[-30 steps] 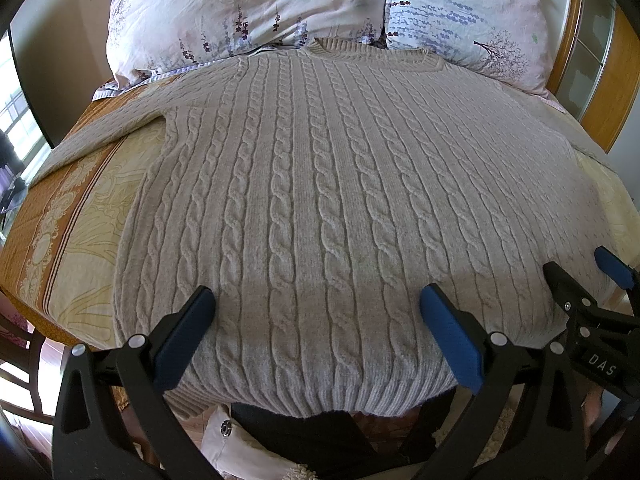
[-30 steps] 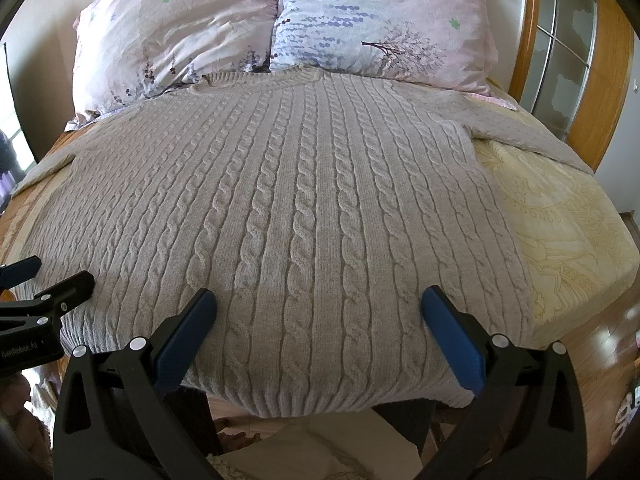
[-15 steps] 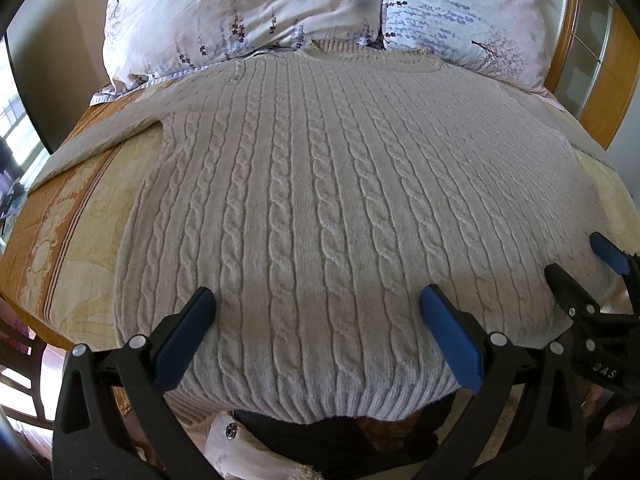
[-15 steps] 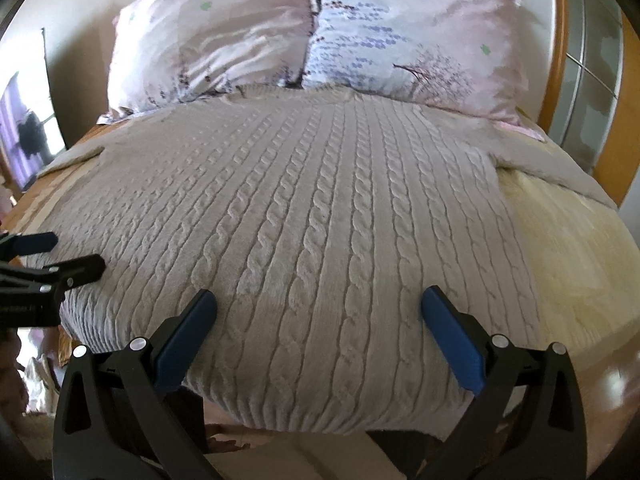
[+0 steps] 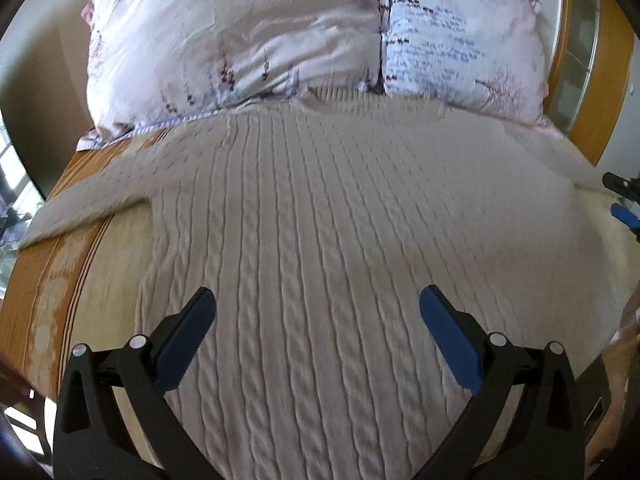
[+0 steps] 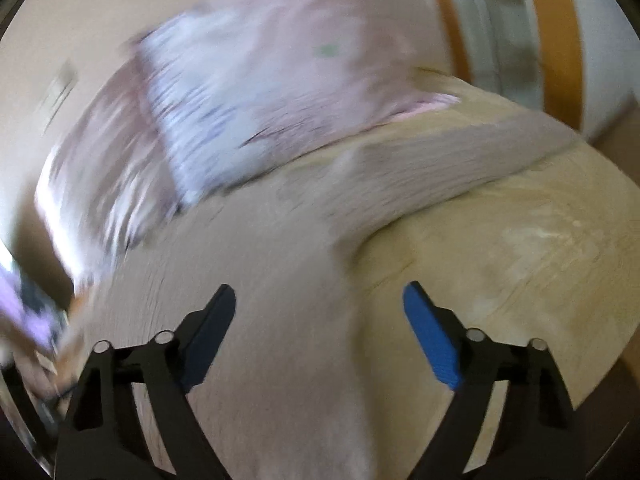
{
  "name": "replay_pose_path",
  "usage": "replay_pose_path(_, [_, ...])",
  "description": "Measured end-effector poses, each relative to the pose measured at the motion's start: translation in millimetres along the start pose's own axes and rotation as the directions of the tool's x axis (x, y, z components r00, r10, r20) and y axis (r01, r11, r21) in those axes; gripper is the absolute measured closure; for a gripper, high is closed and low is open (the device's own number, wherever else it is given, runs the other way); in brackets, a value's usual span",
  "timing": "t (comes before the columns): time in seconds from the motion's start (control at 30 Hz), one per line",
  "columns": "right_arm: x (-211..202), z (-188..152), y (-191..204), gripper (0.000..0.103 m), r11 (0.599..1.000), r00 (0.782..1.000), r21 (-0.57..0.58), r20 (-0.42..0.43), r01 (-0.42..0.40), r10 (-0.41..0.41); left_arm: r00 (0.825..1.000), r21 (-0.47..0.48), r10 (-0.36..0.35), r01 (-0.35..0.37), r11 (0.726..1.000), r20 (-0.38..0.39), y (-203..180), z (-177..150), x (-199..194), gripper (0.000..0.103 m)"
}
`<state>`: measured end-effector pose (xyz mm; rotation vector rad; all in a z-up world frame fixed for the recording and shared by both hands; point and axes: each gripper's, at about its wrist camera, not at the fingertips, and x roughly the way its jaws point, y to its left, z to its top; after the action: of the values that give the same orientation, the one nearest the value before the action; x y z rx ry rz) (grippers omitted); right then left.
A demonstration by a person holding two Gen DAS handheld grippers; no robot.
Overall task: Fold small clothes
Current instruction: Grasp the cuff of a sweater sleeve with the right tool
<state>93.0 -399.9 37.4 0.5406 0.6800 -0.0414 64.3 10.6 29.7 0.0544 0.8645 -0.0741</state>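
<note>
Both grippers have advanced up the cable-knit sweater (image 5: 320,240): left gripper (image 5: 316,320) open over its body, right gripper (image 6: 320,320) open, swinging toward its right sleeve (image 6: 440,168), likely the first fold.

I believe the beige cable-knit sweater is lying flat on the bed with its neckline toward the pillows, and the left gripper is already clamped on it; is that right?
Not quite. The left wrist view shows the left gripper open, its jaws spread wide above the sweater, gripping nothing. The rest holds: the sweater lies flat on the bed with its neckline toward the pillows.
</note>
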Motion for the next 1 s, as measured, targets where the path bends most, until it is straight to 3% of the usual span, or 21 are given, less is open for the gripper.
replay_pose_path(0.1, [19,39,-44,0.037,0.98,0.999,0.192,-0.013,0.05,-0.048,1.0,0.01,-0.014,0.014,1.0,-0.013,6,20,8,0.002])
replay_pose_path(0.2, [30,61,-78,0.047,0.944,0.992,0.307,-0.013,0.124,-0.126,1.0,0.03,-0.02,0.02,0.999,-0.001,11,38,14,0.002])
replay_pose_path(0.37, [43,75,-120,0.055,0.866,0.977,0.454,-0.048,0.208,-0.21,1.0,0.047,-0.023,0.023,0.999,-0.005,20,65,29,0.002])
replay_pose_path(0.43, [46,76,-132,0.057,0.846,0.978,0.493,-0.049,0.202,-0.205,0.999,0.034,-0.05,0.051,0.998,-0.011,25,72,35,0.002])
replay_pose_path(0.67, [52,86,-148,0.071,0.82,0.979,0.547,-0.005,0.172,-0.202,0.985,-0.057,-0.165,0.167,0.984,0.042,44,88,50,0.002])
replay_pose_path(0.9, [50,84,-150,0.092,0.831,0.975,0.528,0.025,0.174,-0.219,0.99,-0.072,-0.118,0.123,0.99,0.072,57,96,56,0.002])
replay_pose_path(1.0, [47,89,-138,0.094,0.865,0.969,0.466,0.062,0.185,-0.241,0.991,-0.078,-0.108,0.115,0.99,0.08,62,98,58,0.002])
